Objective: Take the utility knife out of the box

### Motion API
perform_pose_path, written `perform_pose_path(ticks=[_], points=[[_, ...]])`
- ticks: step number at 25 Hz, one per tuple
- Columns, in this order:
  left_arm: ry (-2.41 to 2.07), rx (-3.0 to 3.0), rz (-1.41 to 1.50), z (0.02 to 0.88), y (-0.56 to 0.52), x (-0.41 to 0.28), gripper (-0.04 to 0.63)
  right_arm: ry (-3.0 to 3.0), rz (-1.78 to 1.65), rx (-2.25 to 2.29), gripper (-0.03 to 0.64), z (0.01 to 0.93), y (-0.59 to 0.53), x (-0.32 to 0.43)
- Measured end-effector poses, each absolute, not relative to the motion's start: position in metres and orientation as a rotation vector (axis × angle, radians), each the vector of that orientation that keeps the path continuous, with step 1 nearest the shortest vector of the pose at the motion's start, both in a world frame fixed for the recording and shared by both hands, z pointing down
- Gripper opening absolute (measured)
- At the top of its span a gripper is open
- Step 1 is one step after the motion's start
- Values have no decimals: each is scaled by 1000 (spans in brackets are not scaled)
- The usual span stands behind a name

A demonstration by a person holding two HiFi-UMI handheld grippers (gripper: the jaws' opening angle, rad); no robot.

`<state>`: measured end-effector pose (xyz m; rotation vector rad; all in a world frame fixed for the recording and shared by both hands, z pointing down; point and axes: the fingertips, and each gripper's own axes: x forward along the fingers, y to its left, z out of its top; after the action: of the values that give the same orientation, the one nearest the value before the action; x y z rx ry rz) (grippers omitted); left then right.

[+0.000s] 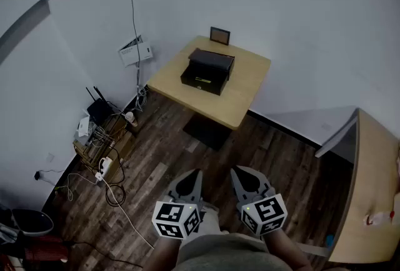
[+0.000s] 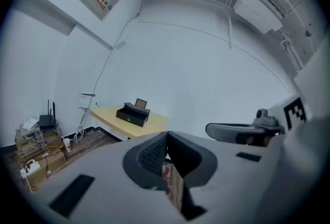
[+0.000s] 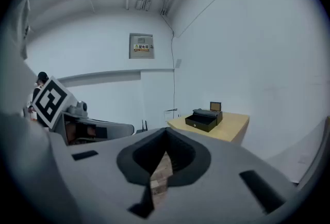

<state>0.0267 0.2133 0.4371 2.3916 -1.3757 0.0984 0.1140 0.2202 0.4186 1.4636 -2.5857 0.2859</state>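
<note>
Floor [image 1: 269, 157] of dark wood planks filled the head view, bounded by white walls. A light wooden table [image 1: 247, 92] stood against the far wall, well apart from both grippers. The black box [image 1: 208, 71] rested on the table's middle, with a small frame [image 1: 219, 35] upright behind it near the wall; the utility knife itself could not be made out. The left gripper [image 1: 195, 173] and right gripper [image 1: 238, 172] were side by side low in the view, pointing towards the table. Each pair of jaws was closed tip to tip with nothing between them.
</note>
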Motion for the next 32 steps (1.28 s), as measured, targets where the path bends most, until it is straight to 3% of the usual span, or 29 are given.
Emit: perform_pose_path(ticks=[15,32], points=[[-1412,2399,83,426,263,23,4,-2648,265,1463,0,400,270,108],[-1368,2371,101,440,98,-14,4,-2690,289,1369,0,403,104,53]])
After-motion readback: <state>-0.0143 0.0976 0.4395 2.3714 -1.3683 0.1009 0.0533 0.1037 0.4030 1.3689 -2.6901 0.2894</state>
